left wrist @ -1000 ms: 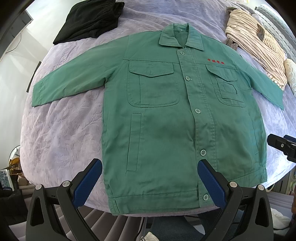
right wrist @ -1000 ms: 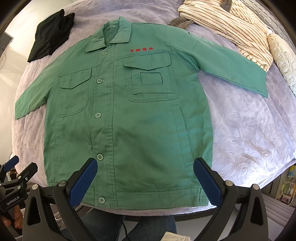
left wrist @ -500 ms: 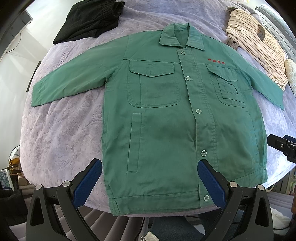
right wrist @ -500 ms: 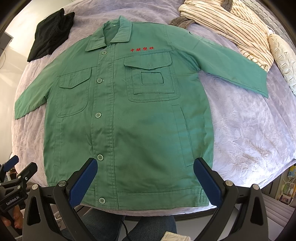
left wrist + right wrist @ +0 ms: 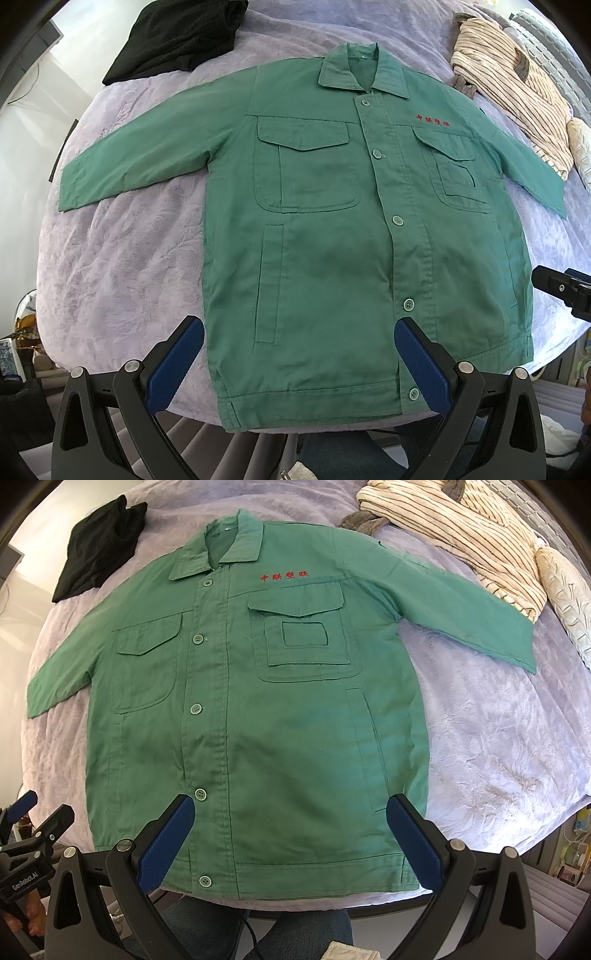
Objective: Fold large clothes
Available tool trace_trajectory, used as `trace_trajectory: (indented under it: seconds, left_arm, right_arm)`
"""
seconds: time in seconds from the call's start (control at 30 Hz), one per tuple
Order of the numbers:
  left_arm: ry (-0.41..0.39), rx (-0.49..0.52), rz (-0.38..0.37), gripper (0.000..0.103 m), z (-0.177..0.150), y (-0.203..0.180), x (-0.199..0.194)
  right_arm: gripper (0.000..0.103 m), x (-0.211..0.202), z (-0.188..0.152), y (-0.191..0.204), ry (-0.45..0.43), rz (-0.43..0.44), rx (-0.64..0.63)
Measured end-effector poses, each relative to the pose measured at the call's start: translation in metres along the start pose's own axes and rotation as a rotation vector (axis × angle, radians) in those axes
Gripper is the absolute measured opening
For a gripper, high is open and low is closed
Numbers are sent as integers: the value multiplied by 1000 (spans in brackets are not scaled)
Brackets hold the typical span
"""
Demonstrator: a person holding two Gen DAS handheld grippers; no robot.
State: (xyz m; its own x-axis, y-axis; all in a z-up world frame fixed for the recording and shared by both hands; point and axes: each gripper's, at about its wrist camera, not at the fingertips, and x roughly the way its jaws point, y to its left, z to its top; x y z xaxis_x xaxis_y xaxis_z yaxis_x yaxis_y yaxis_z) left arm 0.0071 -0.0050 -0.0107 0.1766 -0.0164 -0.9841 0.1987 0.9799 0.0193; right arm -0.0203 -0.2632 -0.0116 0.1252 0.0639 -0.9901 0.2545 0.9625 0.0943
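Note:
A green button-up work jacket [image 5: 332,240] lies flat and face up on a lavender bedspread [image 5: 118,266], collar at the far side, both sleeves spread outward. It also shows in the right wrist view [image 5: 258,720], with red lettering on the chest. My left gripper [image 5: 299,365] is open and empty, held above the jacket's hem near the front edge. My right gripper [image 5: 290,843] is open and empty above the hem too. Each gripper shows at the edge of the other's view.
A black garment [image 5: 177,37] lies at the far left of the bed. A striped cream garment [image 5: 517,85] and a pale pillow [image 5: 569,598] lie at the far right. The bed's front edge runs just below the hem.

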Motion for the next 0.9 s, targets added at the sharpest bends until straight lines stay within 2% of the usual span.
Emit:
trace_trajectory:
  seconds: [0.2,0.3,0.33,0.4,0.43,0.47,0.53,0.63,0.7,0.77,0.8,0.9]
  left_arm:
    - [20,-43,-24,103,0,22,14]
    - [18,-62,3,103,4,36,24]
    - [35,-71,-18,103,5,40,29]
    - [38,-90,-16,103,7,51,39]
    - [37,-101,-42,103,9,54,43]
    - [-19,-110,-76,103,13,58,47]
    - [-25,-132,-85,103,17,72,58]
    - [-21,-195,-160,103,25,100,75]
    - [-69,-250,-201,103,36,129,85]
    - [-123,-292,-209,103,48,156,91]
    - [-174,-331,-207,103,58,183,95]
    - [-281,-453,-133,103,77,254,102]
  right_arm:
    - [103,5,1,4,12,-1,21]
    - [103,13,1,11,85,68,39]
    - [103,15,1,15,90,106,41]
    - [103,19,3,23,63,126,33]
    - [103,21,4,27,60,126,31]
    - [103,23,5,32,56,115,32]
    - [103,24,11,42,13,116,33]
    - [103,35,19,58,10,84,30]
    - [103,45,27,76,16,69,6]
    - [103,61,33,92,53,49,-32]
    - [103,67,34,102,47,75,-51]
    - [103,76,37,125,10,168,-96]
